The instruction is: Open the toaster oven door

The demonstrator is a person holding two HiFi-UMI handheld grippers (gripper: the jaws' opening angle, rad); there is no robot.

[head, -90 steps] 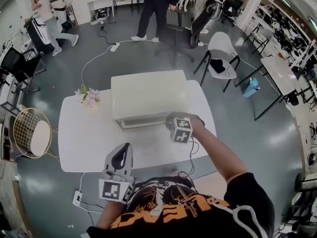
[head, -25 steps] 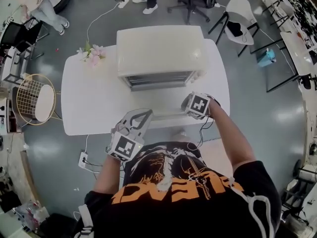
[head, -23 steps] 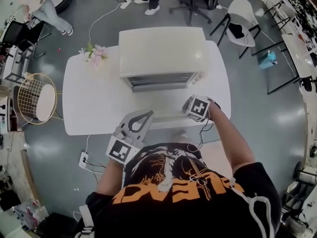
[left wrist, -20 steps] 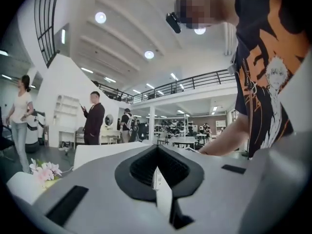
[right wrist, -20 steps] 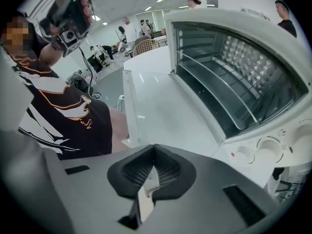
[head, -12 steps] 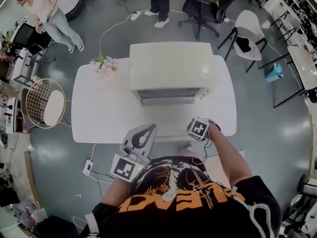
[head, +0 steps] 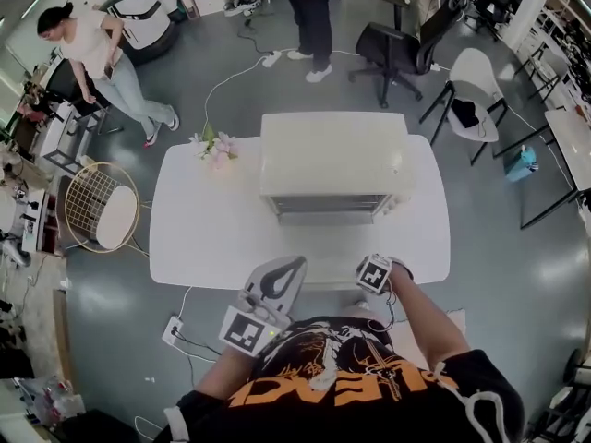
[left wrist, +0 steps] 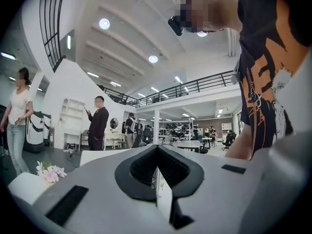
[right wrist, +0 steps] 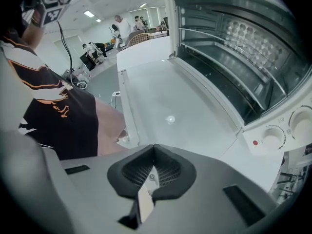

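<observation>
The cream toaster oven (head: 334, 155) stands at the back middle of the white table (head: 199, 224). Its door (right wrist: 180, 108) lies folded down flat toward me, and the wire racks (right wrist: 229, 57) inside show in the right gripper view. The door's handle bar (right wrist: 127, 116) runs along its near edge. My right gripper (head: 369, 264) hovers by the table's front edge, just short of the door's right corner, jaws shut on nothing. My left gripper (head: 280, 275) is held up at the front edge, tilted upward, also shut and empty.
Pink flowers (head: 214, 149) lie at the table's back left corner. Two knobs (right wrist: 273, 135) sit on the oven's right panel. A wire basket stool (head: 102, 212) stands left of the table, chairs (head: 466, 90) behind right, and people stand (head: 314, 17) beyond.
The oven door, closed 3.6 s ago, now lies open. Over the last second my right gripper drew back from the handle toward the table edge, and the head camera rose.
</observation>
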